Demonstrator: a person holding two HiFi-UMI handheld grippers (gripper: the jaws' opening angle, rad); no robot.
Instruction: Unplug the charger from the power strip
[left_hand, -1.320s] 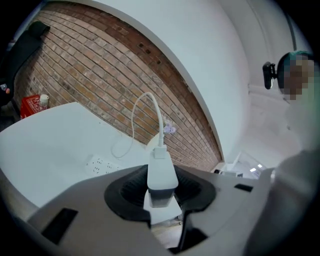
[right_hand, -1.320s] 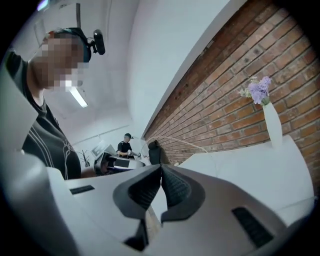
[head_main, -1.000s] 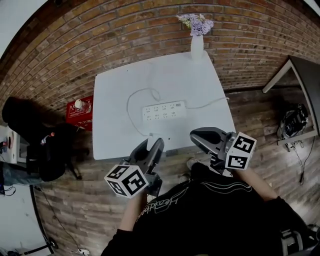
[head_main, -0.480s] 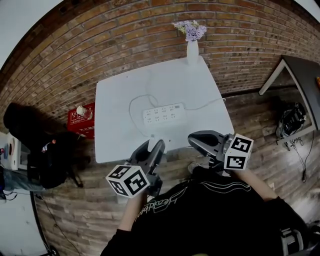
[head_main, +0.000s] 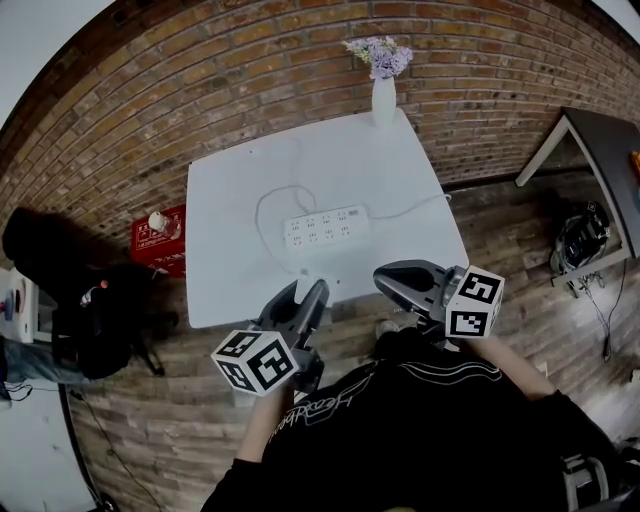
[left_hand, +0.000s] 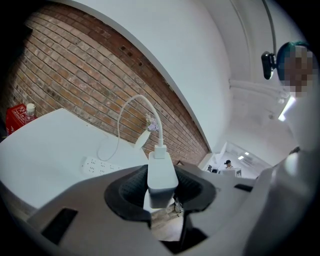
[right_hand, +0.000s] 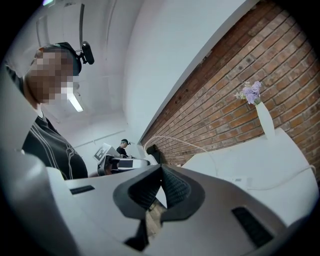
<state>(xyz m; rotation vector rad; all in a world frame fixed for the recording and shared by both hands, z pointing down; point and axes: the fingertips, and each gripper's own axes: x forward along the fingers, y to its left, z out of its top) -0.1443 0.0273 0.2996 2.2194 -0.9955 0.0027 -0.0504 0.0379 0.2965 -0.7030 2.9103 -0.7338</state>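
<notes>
No lettering can be read anywhere, not even on the power strip (head_main: 327, 227).

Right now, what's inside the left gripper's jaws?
A white charger is clamped between the pads of the left gripper. Its cable arcs up and then down toward the table. The charger's prong end is covered by the jaws, so it cannot be seen.
</notes>
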